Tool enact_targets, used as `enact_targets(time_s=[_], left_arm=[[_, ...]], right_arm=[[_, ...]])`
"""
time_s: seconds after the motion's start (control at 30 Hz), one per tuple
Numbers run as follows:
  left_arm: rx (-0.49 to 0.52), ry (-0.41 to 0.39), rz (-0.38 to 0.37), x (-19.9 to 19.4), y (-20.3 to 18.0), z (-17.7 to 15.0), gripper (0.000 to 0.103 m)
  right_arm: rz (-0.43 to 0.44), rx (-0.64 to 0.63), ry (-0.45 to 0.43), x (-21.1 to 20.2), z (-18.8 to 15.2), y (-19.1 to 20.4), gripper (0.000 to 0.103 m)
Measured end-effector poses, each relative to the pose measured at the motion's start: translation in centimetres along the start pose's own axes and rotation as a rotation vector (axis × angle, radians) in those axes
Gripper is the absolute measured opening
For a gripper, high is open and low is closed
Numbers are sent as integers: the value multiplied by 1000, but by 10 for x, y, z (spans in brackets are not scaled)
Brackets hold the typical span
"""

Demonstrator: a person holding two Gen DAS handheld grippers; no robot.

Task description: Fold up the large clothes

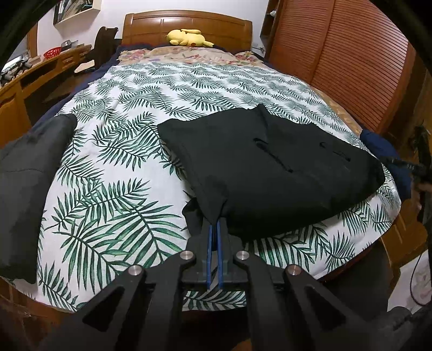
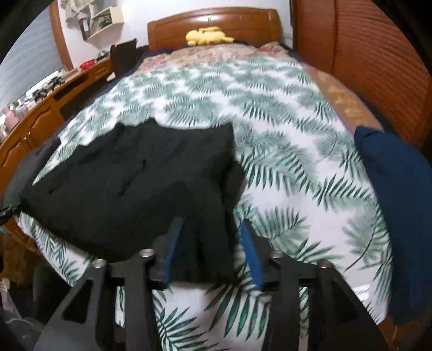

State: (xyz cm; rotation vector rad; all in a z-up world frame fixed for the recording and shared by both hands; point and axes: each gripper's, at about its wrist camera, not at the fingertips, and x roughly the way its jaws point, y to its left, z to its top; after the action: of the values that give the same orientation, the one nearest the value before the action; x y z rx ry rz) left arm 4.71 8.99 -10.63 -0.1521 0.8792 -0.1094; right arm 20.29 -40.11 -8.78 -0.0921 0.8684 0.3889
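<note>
A black garment point(image 1: 270, 167) lies folded on the leaf-print bedspread point(image 1: 121, 162), towards the bed's near right side. My left gripper point(image 1: 215, 224) is shut on its near left corner, the blue pads pinched together on the cloth. In the right wrist view the same black garment point(image 2: 135, 183) spreads to the left, and a flap of it hangs between the fingers of my right gripper point(image 2: 211, 224). Those blue fingers point(image 2: 249, 251) stand apart, with a gap beside the cloth on the right side. The picture there is blurred.
A grey garment point(image 1: 27, 189) lies at the bed's left edge and a navy one point(image 2: 391, 202) at its right edge. A yellow plush toy point(image 1: 187, 37) rests by the wooden headboard point(image 1: 189, 24). A wooden desk point(image 1: 40, 70) runs along the left, and louvred wardrobe doors point(image 1: 351, 54) stand on the right.
</note>
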Motion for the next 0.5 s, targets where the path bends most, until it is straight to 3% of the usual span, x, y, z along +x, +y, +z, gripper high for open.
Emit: enact_targets(time_s=[0.2, 0.5], left_arm=[[2, 5, 18, 3, -1, 0, 1], [-16, 8, 31, 5, -1, -2, 1]], right_arm=[[2, -69, -19, 21, 44, 9, 50], [22, -37, 166, 131, 110, 2, 50]])
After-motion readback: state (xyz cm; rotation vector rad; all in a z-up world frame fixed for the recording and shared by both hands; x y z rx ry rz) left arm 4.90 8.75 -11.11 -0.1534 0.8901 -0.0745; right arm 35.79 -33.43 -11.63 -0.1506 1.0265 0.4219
